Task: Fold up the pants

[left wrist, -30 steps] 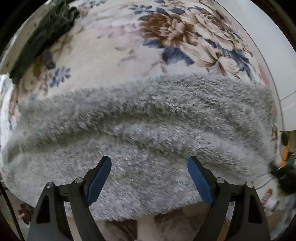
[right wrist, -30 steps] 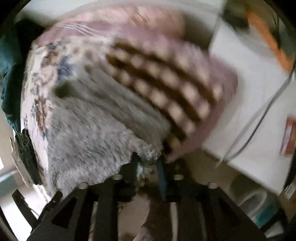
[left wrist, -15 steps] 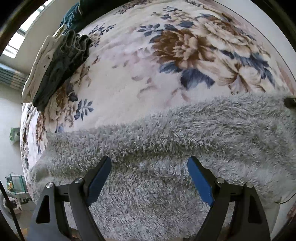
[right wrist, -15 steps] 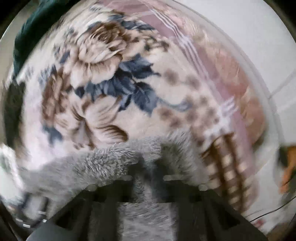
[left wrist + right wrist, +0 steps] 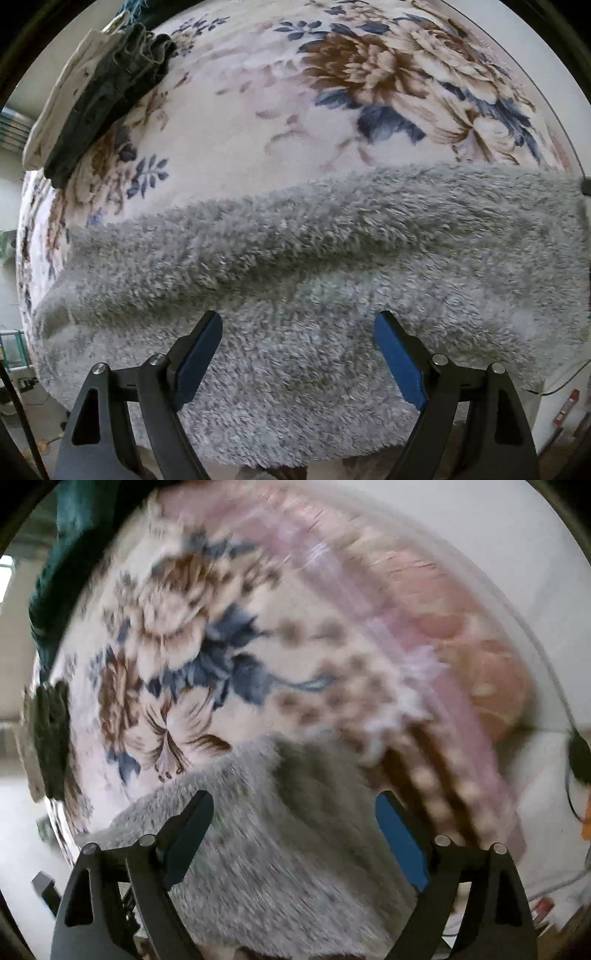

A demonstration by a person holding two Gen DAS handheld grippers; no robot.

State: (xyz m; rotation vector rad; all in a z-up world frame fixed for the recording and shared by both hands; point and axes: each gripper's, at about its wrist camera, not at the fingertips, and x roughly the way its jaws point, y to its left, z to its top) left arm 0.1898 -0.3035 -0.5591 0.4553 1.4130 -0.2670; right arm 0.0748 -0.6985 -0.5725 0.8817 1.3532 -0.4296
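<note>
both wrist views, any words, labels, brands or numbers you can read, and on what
None can be read in either view.
Grey fleece pants: no tag or print shows.
Floral blanket: only a flower pattern, no lettering.
Folded dark clothes at the blanket's edge: no label shows.
Small red item by the lower right rim of the left wrist view: too small to tell.
Right wrist view: blurred throughout.

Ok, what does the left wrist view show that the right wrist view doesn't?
Left only: the left gripper, open above the fleece, and pale cloth under the folded dark garment.

Right only: the right gripper, jaws just opened, nothing pinched, plus a pink checked blanket.

Both: the grey fleece pants on the floral blanket.
</note>
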